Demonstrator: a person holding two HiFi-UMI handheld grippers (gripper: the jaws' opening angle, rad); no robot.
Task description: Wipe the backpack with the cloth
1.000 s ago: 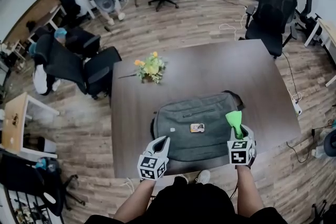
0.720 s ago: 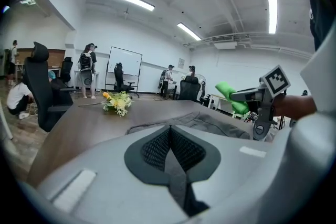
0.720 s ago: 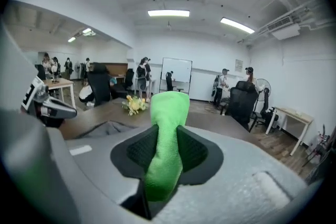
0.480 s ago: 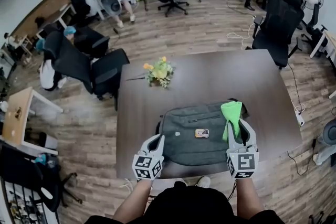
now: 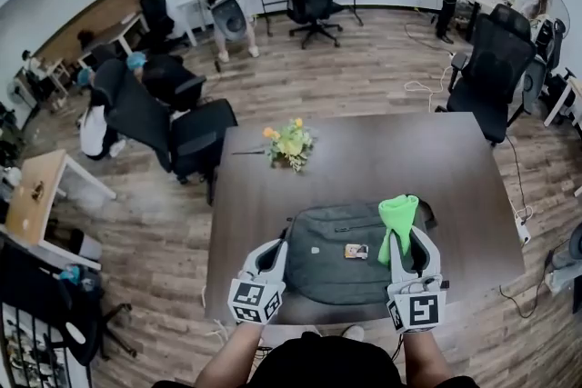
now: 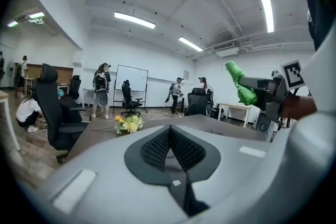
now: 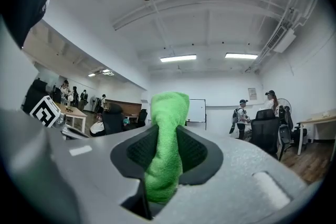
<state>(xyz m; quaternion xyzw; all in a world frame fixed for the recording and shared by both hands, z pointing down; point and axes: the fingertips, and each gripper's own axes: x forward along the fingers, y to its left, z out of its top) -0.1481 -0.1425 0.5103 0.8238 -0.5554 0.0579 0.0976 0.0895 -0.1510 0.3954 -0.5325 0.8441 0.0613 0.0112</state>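
The right gripper (image 5: 401, 243), clamped on the green cloth (image 5: 398, 215), has moved in over the right side of the grey backpack (image 5: 332, 266), so wiping looks about to start. The backpack lies flat near the tabletop's (image 5: 364, 154) near edge, and nothing of its contents shows. The left gripper (image 5: 273, 252), jaws together and empty, hovers at its near left corner.

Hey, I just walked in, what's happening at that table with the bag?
A person stands at a dark table with a tool in each hand, over a grey backpack lying flat. The right tool is shut on a green cloth, which sticks out past its jaws above the bag's right side. The left tool is shut and empty near the bag's left edge. The cloth doesn't appear to be on the bag yet.
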